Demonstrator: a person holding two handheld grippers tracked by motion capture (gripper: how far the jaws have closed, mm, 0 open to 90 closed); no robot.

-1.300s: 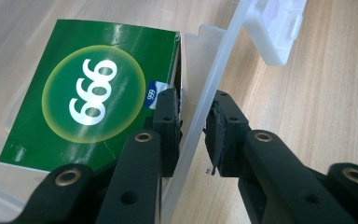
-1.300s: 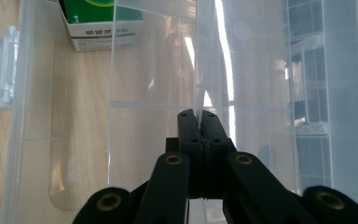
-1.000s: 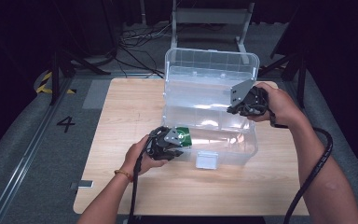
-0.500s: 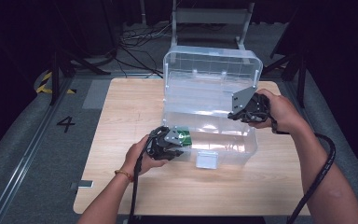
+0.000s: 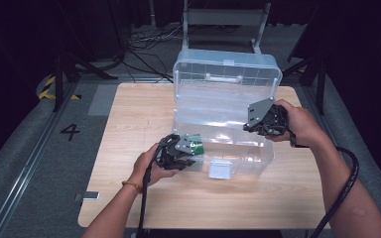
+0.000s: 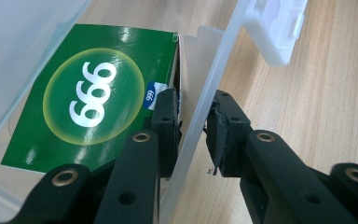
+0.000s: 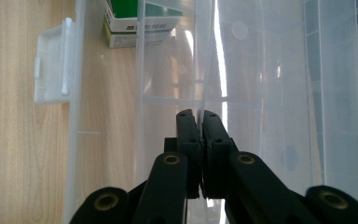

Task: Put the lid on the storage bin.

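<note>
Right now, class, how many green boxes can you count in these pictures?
1. The green box marked 999 lies inside the clear plastic bin, at its front left corner beside the left gripper. Others may hide behind the glare.

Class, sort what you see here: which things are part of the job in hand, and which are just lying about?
In the job:
- clear box, lid up
- tray inside it, pinched by the right claw
- left claw, astride the box's front wall
- green carton in the box

Lying about:
- table
- chair behind it
- floor cables
</note>
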